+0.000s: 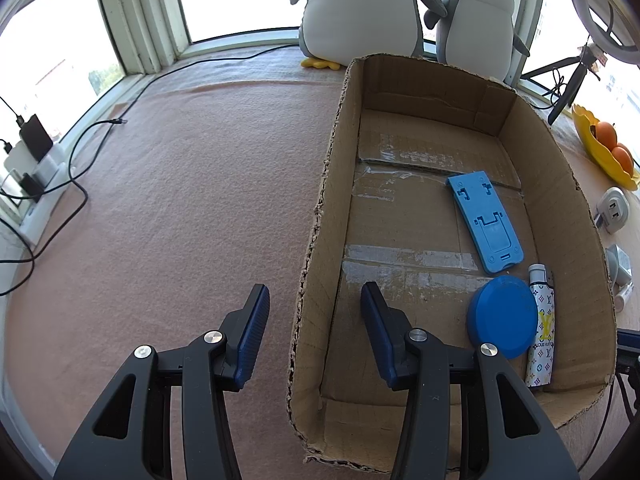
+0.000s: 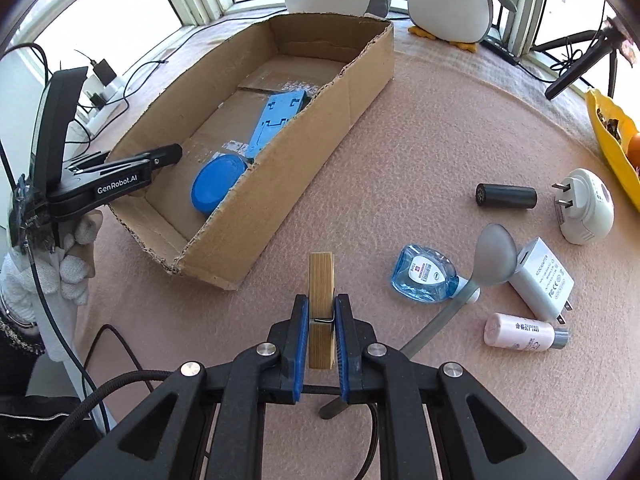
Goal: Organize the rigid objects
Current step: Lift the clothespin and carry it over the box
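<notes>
My right gripper (image 2: 321, 300) is shut on a wooden clothespin (image 2: 321, 280), held upright above the pink cloth just short of the cardboard box (image 2: 280, 200). Inside the box lie a blue phone stand (image 1: 486, 220), a blue round lid (image 1: 502, 316) and a patterned bottle (image 1: 542, 324). My left gripper (image 1: 314, 292) stands open astride the box's left wall (image 1: 320, 240), one finger outside and one inside, and neither pad touches the cardboard. In the right wrist view the left gripper (image 2: 160, 156) reaches over the box's near corner, held by a white-gloved hand (image 2: 72, 272).
On the cloth right of the box lie a black cylinder (image 2: 506, 196), a round white plug (image 2: 586, 212), a white adapter (image 2: 544, 276), a blue flat bottle (image 2: 424, 276), a grey spoon (image 2: 492, 256) and a pink tube (image 2: 520, 332). Two plush penguins (image 1: 360, 12) stand behind; cables (image 1: 80, 168) run left.
</notes>
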The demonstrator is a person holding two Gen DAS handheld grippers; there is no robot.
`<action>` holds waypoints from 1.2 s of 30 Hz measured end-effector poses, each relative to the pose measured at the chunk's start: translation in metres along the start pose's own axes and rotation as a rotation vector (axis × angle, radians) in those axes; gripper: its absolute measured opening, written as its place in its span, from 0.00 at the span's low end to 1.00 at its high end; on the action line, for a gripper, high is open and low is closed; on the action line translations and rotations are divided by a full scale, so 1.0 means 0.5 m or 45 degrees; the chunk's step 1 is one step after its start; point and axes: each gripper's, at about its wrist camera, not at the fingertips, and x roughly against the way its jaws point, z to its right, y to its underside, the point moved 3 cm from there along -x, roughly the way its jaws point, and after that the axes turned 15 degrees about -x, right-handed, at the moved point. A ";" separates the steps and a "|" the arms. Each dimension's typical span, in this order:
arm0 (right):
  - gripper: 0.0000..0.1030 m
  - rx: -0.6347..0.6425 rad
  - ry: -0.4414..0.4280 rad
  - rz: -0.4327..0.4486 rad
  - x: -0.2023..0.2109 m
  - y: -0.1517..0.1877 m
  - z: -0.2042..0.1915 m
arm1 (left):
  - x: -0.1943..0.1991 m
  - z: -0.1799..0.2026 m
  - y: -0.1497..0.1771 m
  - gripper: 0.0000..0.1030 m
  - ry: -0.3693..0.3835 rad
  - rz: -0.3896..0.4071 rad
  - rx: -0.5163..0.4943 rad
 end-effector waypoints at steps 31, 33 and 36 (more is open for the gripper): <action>0.11 0.051 -0.072 0.130 -0.005 -0.121 -0.162 | 0.000 0.000 -0.002 0.45 -0.001 0.000 0.000; 0.11 0.052 -0.070 0.131 -0.006 -0.122 -0.162 | 0.000 0.000 -0.002 0.45 -0.002 0.000 0.000; 0.11 0.053 -0.074 0.131 -0.005 -0.122 -0.164 | 0.000 0.000 -0.001 0.45 -0.002 0.000 -0.001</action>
